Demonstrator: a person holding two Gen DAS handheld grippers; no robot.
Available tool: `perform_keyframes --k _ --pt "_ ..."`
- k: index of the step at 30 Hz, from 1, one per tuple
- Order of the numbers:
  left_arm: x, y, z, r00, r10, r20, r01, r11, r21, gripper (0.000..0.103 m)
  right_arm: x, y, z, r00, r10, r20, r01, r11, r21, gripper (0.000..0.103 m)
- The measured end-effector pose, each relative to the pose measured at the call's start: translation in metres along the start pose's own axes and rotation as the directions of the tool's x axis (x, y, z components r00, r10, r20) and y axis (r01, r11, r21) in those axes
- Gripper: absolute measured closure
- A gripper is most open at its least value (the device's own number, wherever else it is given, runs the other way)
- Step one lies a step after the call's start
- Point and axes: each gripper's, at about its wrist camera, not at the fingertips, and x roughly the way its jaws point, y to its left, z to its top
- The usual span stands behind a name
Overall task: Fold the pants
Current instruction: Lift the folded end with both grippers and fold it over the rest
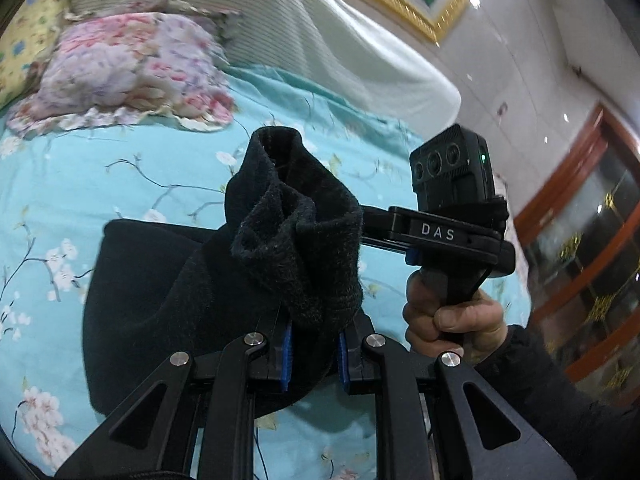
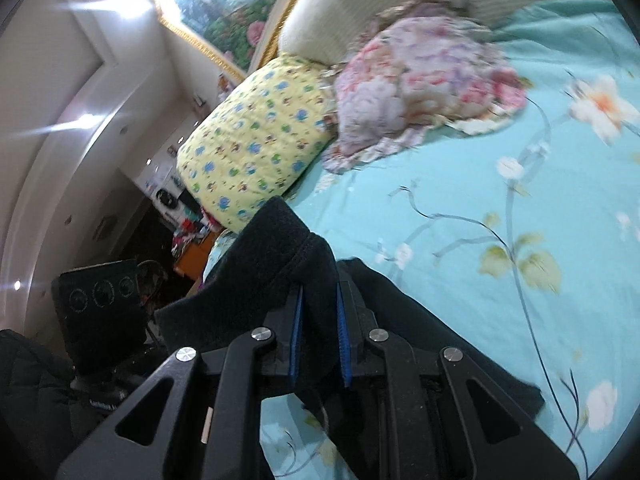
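Note:
The black pants lie partly on the turquoise flowered bedsheet. My left gripper is shut on a bunched, ribbed end of the pants, which stands up above the blue pads. In the left wrist view the other gripper's body shows to the right, held by a hand in a dark sleeve. In the right wrist view my right gripper is shut on a hemmed fold of the pants, lifted off the sheet; more black cloth trails down to the right.
A pink floral pillow and a yellow patterned pillow lie near the white striped headboard. A gold-framed painting hangs on the wall. A wooden glazed cabinet stands past the bed's edge. Clutter sits on the floor beside the bed.

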Motion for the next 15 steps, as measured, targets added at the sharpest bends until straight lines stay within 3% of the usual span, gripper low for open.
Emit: perform_keyframes --k 9,15 --pt "0.036 -0.010 -0.010 0.997 0.042 -0.062 -0.038 0.997 0.065 0.085 -0.015 -0.032 -0.025 0.999 -0.034 0.041 0.031 0.996 0.082 0.086" --pt "0.050 -0.012 -0.012 0.995 0.029 -0.100 -0.019 0.995 0.093 0.078 -0.022 -0.044 -0.038 0.994 -0.096 0.042 0.090 0.987 0.134 0.086"
